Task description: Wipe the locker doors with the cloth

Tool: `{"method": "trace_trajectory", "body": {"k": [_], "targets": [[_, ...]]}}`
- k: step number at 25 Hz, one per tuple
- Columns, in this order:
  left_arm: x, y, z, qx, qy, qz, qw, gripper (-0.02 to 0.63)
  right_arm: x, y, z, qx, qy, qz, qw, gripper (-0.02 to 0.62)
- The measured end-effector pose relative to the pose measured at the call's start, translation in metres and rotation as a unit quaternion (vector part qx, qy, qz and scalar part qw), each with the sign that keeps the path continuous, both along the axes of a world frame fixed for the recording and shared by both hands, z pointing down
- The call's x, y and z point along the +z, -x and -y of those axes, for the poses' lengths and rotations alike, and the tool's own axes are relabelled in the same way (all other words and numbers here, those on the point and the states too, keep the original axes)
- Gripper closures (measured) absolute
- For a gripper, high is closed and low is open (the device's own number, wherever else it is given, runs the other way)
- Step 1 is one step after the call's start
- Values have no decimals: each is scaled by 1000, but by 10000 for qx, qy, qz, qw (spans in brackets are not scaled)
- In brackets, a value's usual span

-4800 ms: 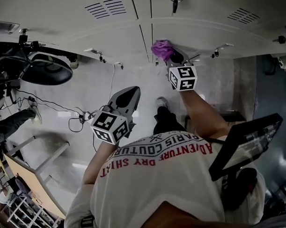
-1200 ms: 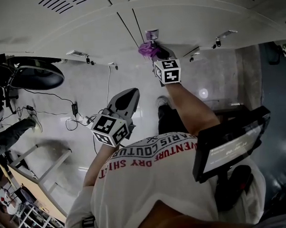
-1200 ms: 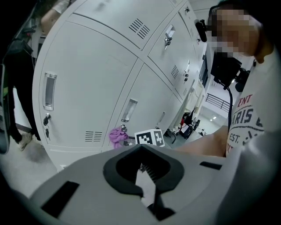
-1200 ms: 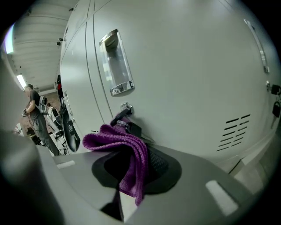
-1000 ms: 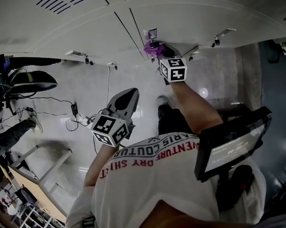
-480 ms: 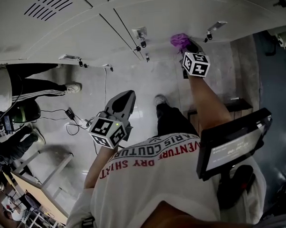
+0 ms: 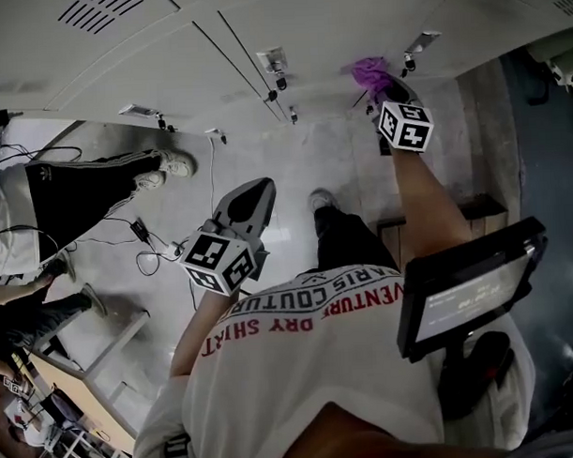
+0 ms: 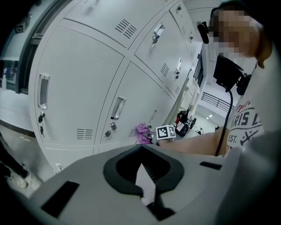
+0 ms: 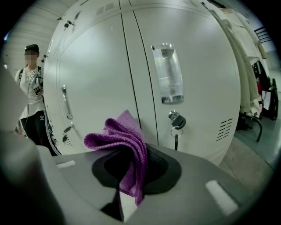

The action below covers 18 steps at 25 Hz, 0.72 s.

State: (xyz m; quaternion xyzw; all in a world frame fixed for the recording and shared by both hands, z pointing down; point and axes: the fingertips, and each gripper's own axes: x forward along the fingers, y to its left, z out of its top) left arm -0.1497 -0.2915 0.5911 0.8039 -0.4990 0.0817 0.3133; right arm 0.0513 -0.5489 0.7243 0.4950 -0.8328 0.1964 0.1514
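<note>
Wiping appears under way: right gripper (image 9: 131,176) clamps purple cloth (image 9: 125,143) at locker door (image 9: 202,70); left gripper (image 8: 142,151) closed, empty, idle; remaining coverage undeterminable.

Bystander in black trousers (image 7: 79,198), cables on floor (image 7: 156,247), dark tilted screen (image 7: 472,287)

The right arm is stretching forward, the right gripper (image 7: 380,79) clamping the cloth (image 9: 125,140) between its jaws. The left arm is bending close in, the left gripper (image 7: 251,198) holding its jaws together, empty.
</note>
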Motion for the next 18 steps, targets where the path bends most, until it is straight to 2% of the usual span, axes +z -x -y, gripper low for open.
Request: {"method": "trace_trajectory", "body": {"k": [3, 8, 14, 18], "targets": [[-21, -8, -14, 70, -147, -20, 9999, 604, -40, 5, -37, -400, -114, 279, 9987, 528], [-83, -31, -55, 402, -552, -162, 9975, 604, -154, 11, -146, -1250, -493, 686, 9885, 528], [-171, -60, -166, 690, -819, -100, 9942, 604, -284, -3, -328, -1379, -403, 1089, 9836, 528], [-227, -82, -229, 915, -1209, -145, 9883, 604, -348, -9, -433, -1731, -522, 1014, 9783, 528]]}}
